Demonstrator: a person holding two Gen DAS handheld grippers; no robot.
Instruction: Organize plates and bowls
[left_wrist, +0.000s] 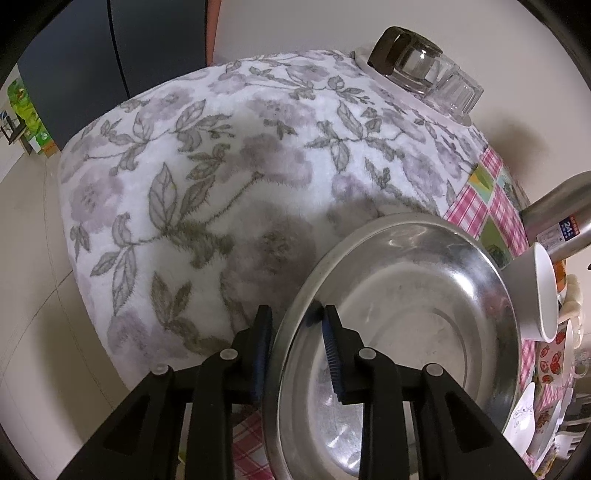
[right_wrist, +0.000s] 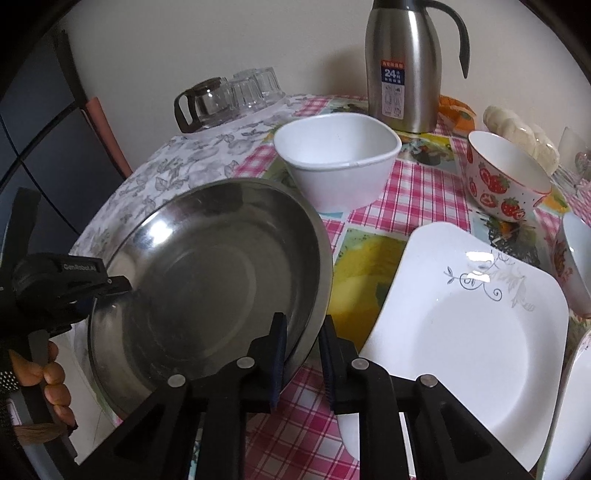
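Both grippers clamp one steel plate (right_wrist: 207, 280): left gripper (left_wrist: 295, 325) on its left rim, right gripper (right_wrist: 301, 332) on its right rim, tilted beside the white square plate (right_wrist: 476, 332), near the white bowl (right_wrist: 338, 158).

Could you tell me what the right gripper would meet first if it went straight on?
The right gripper already straddles the round steel bowl's rim; beyond that, probably the pink checked tablecloth, though depth is unclear.
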